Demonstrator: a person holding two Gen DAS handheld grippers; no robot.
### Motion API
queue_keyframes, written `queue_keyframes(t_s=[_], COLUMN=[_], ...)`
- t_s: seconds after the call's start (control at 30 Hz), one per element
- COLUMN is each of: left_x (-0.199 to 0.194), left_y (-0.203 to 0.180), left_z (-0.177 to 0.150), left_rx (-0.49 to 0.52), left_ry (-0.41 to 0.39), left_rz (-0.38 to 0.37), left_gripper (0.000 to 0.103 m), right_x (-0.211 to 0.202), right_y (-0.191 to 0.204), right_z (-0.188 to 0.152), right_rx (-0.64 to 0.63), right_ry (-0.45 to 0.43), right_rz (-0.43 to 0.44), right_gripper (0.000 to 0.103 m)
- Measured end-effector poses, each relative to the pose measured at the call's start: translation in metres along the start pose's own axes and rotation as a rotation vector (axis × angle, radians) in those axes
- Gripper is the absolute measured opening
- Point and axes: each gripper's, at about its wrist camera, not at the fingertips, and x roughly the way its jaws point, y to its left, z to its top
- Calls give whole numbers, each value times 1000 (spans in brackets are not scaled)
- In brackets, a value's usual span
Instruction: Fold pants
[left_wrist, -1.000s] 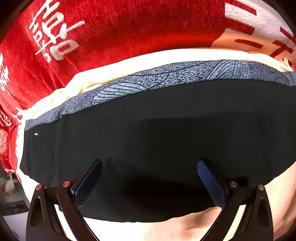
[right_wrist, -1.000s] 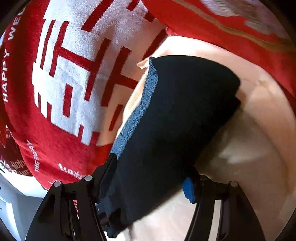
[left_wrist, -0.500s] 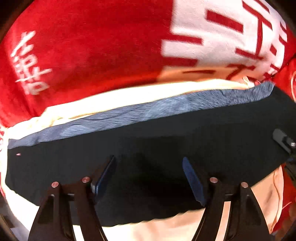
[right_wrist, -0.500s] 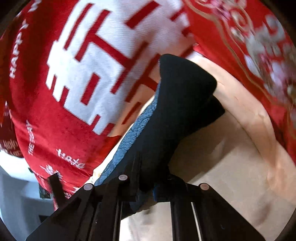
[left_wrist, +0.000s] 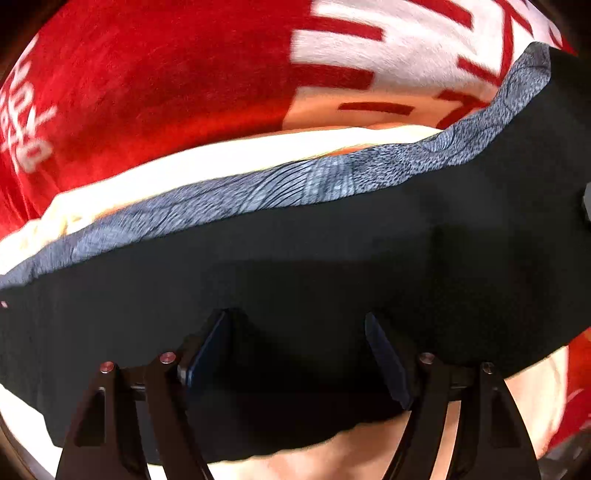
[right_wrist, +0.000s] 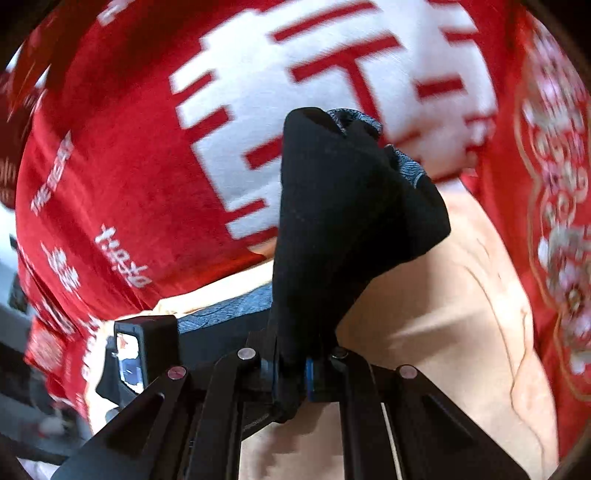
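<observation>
While one pair of black pants (left_wrist: 295, 266) is spread across a red blanket (left_wrist: 166, 85), an end is clamped between the right gripper (right_wrist: 295, 369) fingers and lifted; the left gripper (left_wrist: 295, 354) fingers are held apart over the fabric.

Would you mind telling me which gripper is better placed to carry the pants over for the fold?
The right gripper: its jaws are shut on a bunched end of the pants, lifted off the blanket. The left gripper is open over flat fabric.
</observation>
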Motion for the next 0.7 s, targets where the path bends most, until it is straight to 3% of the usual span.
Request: queue_keyframes(t_s=[0.2, 0.37, 0.57, 0.63, 0.7], left_x=[-49, -76, -79, -79, -80], left_y=[83, 182, 286, 305, 317], left_z=[-22, -44, -69, -76, -81], left_rx=[-64, -107, -221, -243, -258], left_ry=[-39, -41, -8, -3, -5], left_rz=[-29, 46, 134, 141, 134], left_gripper=[77, 77, 77, 77, 77], right_x=[3, 50, 139, 149, 141], right_y=[85, 171, 219, 228, 236], right_z=[-22, -72, -151, -173, -185], right_rx=[-245, -506, -728, -811, -856], right_ry=[-7, 68, 235, 229, 206], right_rz=[-116, -230, -371, -467, -486], right_gripper=[10, 10, 14, 21, 28])
